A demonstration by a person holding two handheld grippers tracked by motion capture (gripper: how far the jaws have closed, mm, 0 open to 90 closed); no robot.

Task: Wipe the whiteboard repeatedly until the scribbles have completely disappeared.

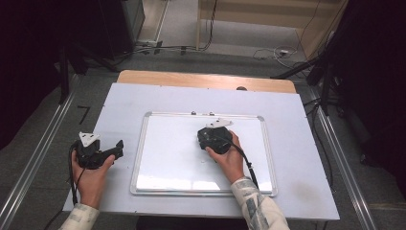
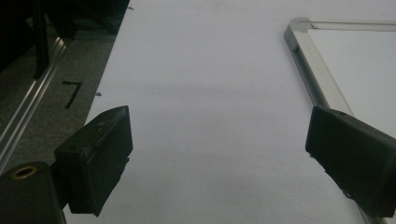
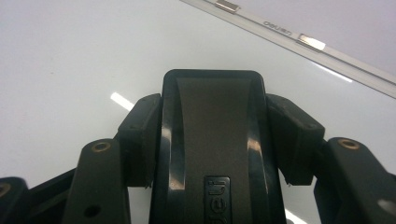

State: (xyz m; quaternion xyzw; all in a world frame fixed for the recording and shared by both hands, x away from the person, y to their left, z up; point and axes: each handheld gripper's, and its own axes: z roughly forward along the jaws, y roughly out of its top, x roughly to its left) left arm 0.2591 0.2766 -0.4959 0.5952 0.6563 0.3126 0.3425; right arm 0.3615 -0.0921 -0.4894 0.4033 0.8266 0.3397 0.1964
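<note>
Item: black whiteboard eraser (image 3: pixel 212 144) clamped in the right gripper (image 1: pixel 214 139), centre of the high view.

Detail: the right gripper's jaws press both sides of the eraser, which sits on the whiteboard (image 1: pixel 167 158) toward its upper right. The left gripper (image 1: pixel 112 149), at lower left of the high view, rests on the white table (image 1: pixel 297 124) just beside the board's left frame, jaws spread wide with nothing between them.

My left gripper (image 1: pixel 116 149) rests lower left, jaws wide apart; my right gripper (image 1: pixel 207 138) at centre is clamped.
</note>
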